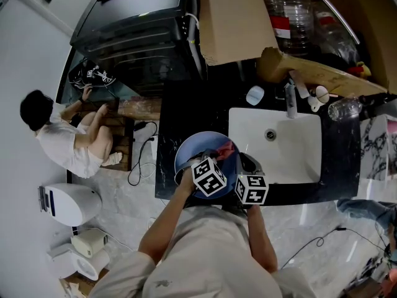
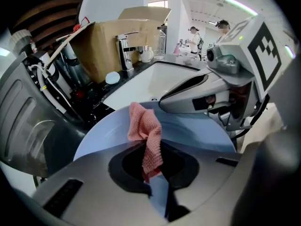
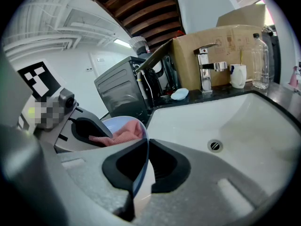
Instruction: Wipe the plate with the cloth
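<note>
A blue plate (image 1: pixel 197 151) is held over the black counter, just left of the sink. My right gripper (image 3: pixel 141 173) is shut on the plate's rim (image 3: pixel 139 161), which runs edge-on between its jaws. A pink knitted cloth (image 2: pixel 146 134) lies on the plate's face (image 2: pixel 108 135) and hangs down into my left gripper (image 2: pixel 153 175), which is shut on it. In the head view the cloth (image 1: pixel 226 149) shows at the plate's right side, with the left gripper (image 1: pixel 214 166) and right gripper (image 1: pixel 247 172) close together. The left gripper view has the right gripper (image 2: pixel 225 79) reaching in from the right.
A white sink (image 1: pixel 276 144) with a chrome faucet (image 1: pixel 290 98) lies to the right. A cardboard box (image 1: pixel 232 17), plastic bottles (image 1: pixel 291 11) and a dark oven (image 1: pixel 136 30) stand behind. A person (image 1: pixel 68 135) sits on the floor at left.
</note>
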Demonstrator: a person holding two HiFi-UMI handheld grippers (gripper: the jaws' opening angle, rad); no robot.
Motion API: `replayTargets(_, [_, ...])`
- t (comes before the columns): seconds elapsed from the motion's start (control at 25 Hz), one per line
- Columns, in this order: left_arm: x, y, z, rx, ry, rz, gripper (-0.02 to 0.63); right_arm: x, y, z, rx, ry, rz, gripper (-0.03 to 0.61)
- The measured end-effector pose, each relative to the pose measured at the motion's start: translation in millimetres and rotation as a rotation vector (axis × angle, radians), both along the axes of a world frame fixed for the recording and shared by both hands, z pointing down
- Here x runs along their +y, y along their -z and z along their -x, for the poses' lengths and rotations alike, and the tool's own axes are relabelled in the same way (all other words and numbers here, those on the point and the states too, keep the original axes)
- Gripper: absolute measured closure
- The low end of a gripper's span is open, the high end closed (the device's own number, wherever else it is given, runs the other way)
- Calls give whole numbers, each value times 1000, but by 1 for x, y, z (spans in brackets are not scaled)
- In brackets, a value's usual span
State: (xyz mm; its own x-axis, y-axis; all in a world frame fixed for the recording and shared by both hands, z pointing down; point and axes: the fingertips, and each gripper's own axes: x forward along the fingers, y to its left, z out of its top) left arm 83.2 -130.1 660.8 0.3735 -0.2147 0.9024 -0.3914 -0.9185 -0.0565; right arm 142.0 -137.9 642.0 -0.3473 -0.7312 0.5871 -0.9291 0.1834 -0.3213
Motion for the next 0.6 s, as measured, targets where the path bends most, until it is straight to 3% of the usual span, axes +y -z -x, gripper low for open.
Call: replayTargets(0.6, [55, -3, -8, -9, -164, 113, 580, 1, 1, 0, -2, 3, 0, 560])
